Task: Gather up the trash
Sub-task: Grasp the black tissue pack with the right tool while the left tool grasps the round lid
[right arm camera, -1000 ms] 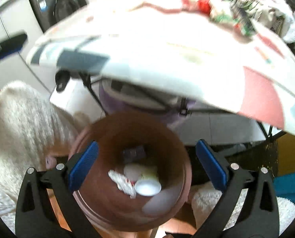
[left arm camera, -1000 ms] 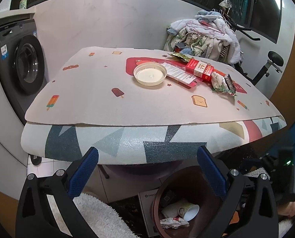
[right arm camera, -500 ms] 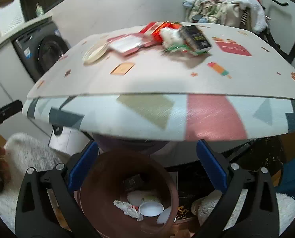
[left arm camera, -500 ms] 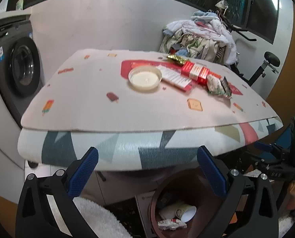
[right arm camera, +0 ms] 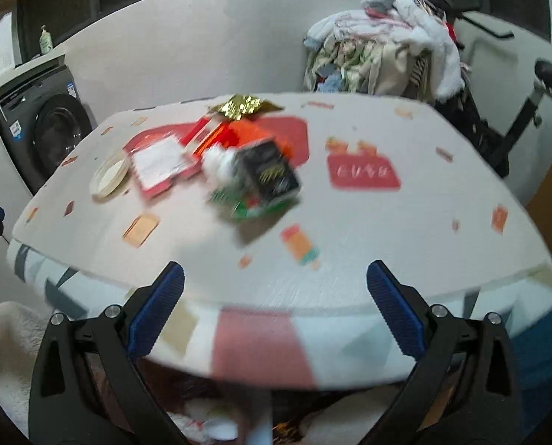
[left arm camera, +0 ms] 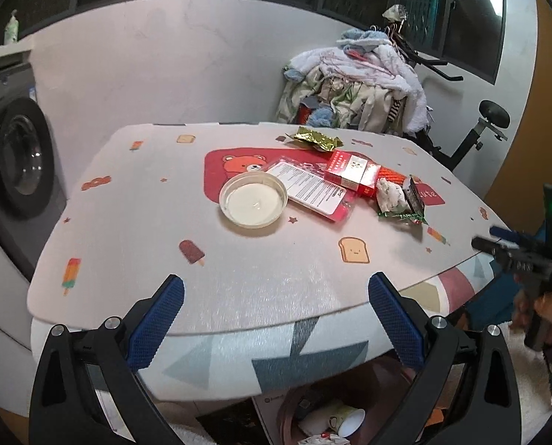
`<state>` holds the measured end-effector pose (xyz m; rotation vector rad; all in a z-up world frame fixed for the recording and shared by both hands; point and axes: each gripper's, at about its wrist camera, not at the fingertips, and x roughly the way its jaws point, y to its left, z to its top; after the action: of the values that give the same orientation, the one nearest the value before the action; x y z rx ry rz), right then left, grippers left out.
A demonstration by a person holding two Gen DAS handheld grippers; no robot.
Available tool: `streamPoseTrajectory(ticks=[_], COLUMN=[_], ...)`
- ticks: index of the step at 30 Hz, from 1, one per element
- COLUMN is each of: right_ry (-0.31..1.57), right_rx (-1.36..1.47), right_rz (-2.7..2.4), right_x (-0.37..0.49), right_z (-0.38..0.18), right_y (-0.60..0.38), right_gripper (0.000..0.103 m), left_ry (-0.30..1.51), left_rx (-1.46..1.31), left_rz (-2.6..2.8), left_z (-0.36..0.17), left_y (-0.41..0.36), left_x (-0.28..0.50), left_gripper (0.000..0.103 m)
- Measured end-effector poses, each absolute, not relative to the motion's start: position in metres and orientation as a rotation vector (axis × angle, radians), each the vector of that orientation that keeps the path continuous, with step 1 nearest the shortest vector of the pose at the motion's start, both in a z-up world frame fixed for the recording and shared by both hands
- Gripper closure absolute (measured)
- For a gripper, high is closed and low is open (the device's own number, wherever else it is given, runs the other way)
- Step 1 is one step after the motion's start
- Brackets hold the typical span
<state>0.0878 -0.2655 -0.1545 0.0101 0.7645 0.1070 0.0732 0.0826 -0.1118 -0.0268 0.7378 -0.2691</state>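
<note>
**Trash on the table, both grippers empty**

The left gripper [left arm camera: 274, 319] and right gripper [right arm camera: 274, 315] hover at the near edge of the table [left arm camera: 135, 222], fingers spread wide, grasping nothing. Trash lies on the table beyond them — a round lid [left arm camera: 253, 204], with a red card [left arm camera: 315, 191], a red box [left arm camera: 352, 172], a white wad [left arm camera: 389, 194] and a black pack [left arm camera: 415, 194] to the lid's right, and a gold wrapper [left arm camera: 315, 139] behind the box. Under the table's near edge stands the bin [left arm camera: 287, 419], holding a paper cup [left arm camera: 346, 421]. The right wrist view is blurred.
</note>
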Motion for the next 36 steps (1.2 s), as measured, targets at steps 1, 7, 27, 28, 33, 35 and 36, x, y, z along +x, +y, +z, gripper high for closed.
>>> streamPoseTrajectory(ticks=[1,7,27,28,33,35,36], right_ry=[0.756,0.752,0.884,0.877,0.823,0.793,0.778], right_rx=[0.001,-0.051,-0.138,-0.131,-0.078,-0.031,-0.013], right_rz=[0.117,0.171,0.358,0.363,0.328,0.311,0.300], right_x=[0.096,0.148,0.227,0.225,0.208,0.201,0.197], right_z=[-0.152,-0.153,-0.189,-0.187,-0.173,-0.167,-0.164], right_y=[-0.268,-0.269,-0.244,-0.246,-0.258,-0.265,-0.267], right_gripper=[0.006,0.022,0.058,0.059,0.060,0.060,0.060], left_ry=[0.744,0.748,0.825,0.829,0.849,0.857,0.866], left_rx=[-0.023,-0.013,-0.021,-0.019,-0.007,-0.001,0.001], left_rz=[-0.266,-0.238,-0.275,-0.280,-0.313,-0.316,-0.315], left_z=[-0.112,-0.118,-0.147,-0.148,-0.156,-0.159,-0.161], left_y=[0.082,0.082,0.080,0.079,0.071,0.069,0.067], left_x=[0.077,0.102,0.149,0.152,0.168,0.177,0.183], left_gripper=[0.006,0.006,0.006,0.006,0.006,0.006,0.006])
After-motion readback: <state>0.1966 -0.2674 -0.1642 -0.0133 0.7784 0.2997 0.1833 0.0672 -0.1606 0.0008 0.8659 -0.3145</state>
